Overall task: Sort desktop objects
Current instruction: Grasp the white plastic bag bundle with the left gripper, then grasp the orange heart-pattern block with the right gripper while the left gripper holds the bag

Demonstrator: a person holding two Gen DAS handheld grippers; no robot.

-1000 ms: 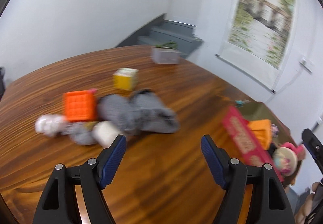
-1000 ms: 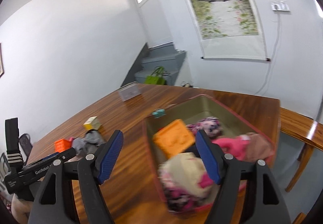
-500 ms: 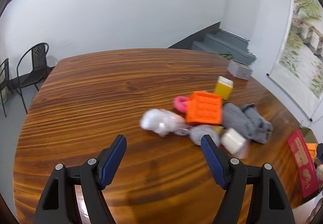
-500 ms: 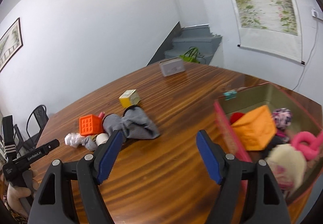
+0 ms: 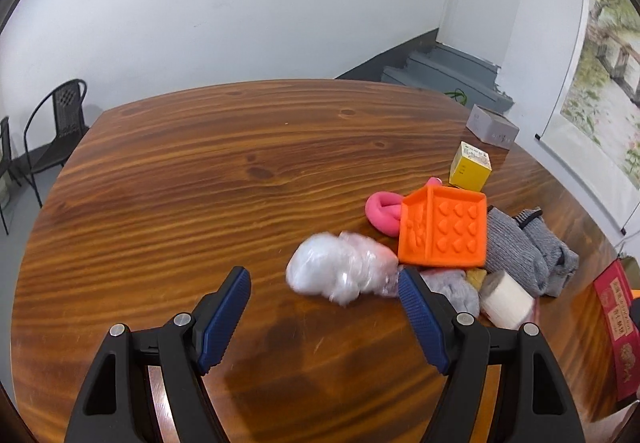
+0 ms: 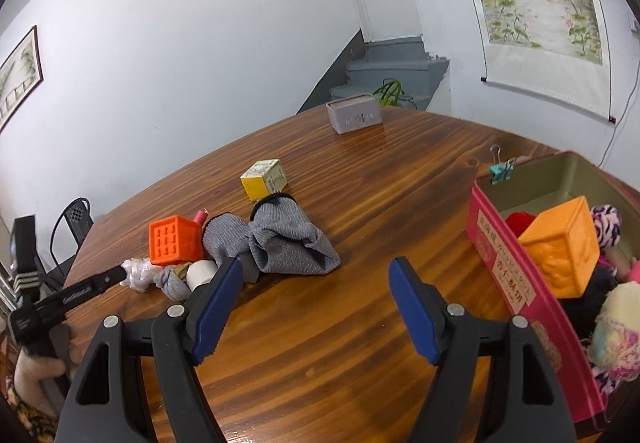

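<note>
— Left wrist: what lies ahead?
— Crinkly plastic wad (image 5: 340, 273) on grained tabletop (image 5: 200, 183), between the gaping left tool (image 5: 325, 293); studded orange cube (image 5: 444, 231) beside it.
— Right tool (image 6: 316, 279)?
— Spread, empty, near knit sock (image 6: 288, 239).

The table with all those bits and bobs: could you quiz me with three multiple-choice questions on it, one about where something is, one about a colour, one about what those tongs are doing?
1. Where does the crumpled plastic bag lie?
A. inside the red box
B. on the table, just ahead of the left tongs
C. on the chair

2. What colour is the small carton behind the grey sock?
A. yellow
B. blue
C. black

3. How are the right tongs set?
A. shut on the sock
B. shut on nothing
C. open, holding nothing

Answers: 1 B, the bag sits on the wood between the left tongs' tips; 2 A, its sides are yellow; 3 C, bare table shows between the blue pads.
</note>
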